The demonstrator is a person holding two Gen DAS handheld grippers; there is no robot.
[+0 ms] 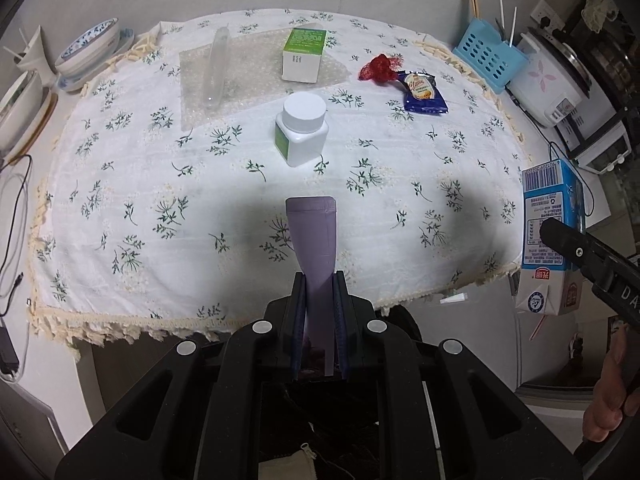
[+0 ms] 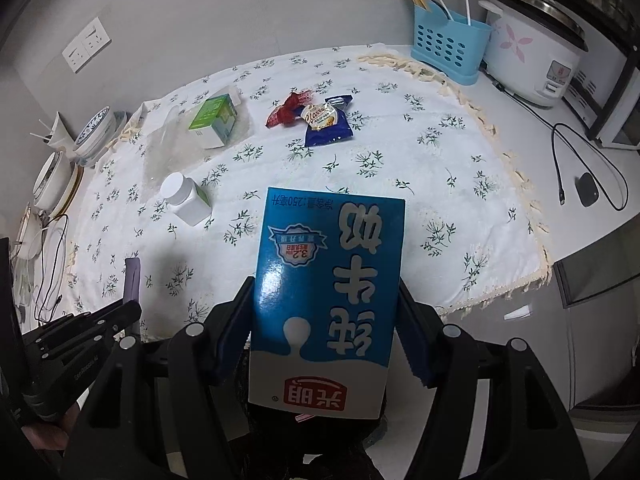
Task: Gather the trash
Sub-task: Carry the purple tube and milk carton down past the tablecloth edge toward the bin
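Note:
My left gripper (image 1: 319, 276) is shut on a flat purple wrapper (image 1: 314, 236) that sticks up out of its jaws, above the table's near edge. My right gripper (image 2: 326, 282) is shut on a blue-and-white milk carton (image 2: 328, 280), held upside down; the carton (image 1: 552, 232) also shows at the right of the left wrist view. On the floral tablecloth (image 1: 160, 220) lie a white pill bottle (image 1: 302, 128), a green-and-white box (image 1: 304, 54), a red net (image 1: 378, 68), a blue snack packet (image 1: 424, 92), a clear plastic sheet (image 1: 244, 80) and a clear tube (image 1: 216, 68).
A blue utensil holder (image 1: 490, 56) and a rice cooker (image 1: 556, 80) stand at the back right. Stacked bowls (image 1: 90, 46) sit at the back left, with cables (image 1: 16, 200) along the left edge. A person's hand (image 1: 608, 400) holds the right gripper's handle.

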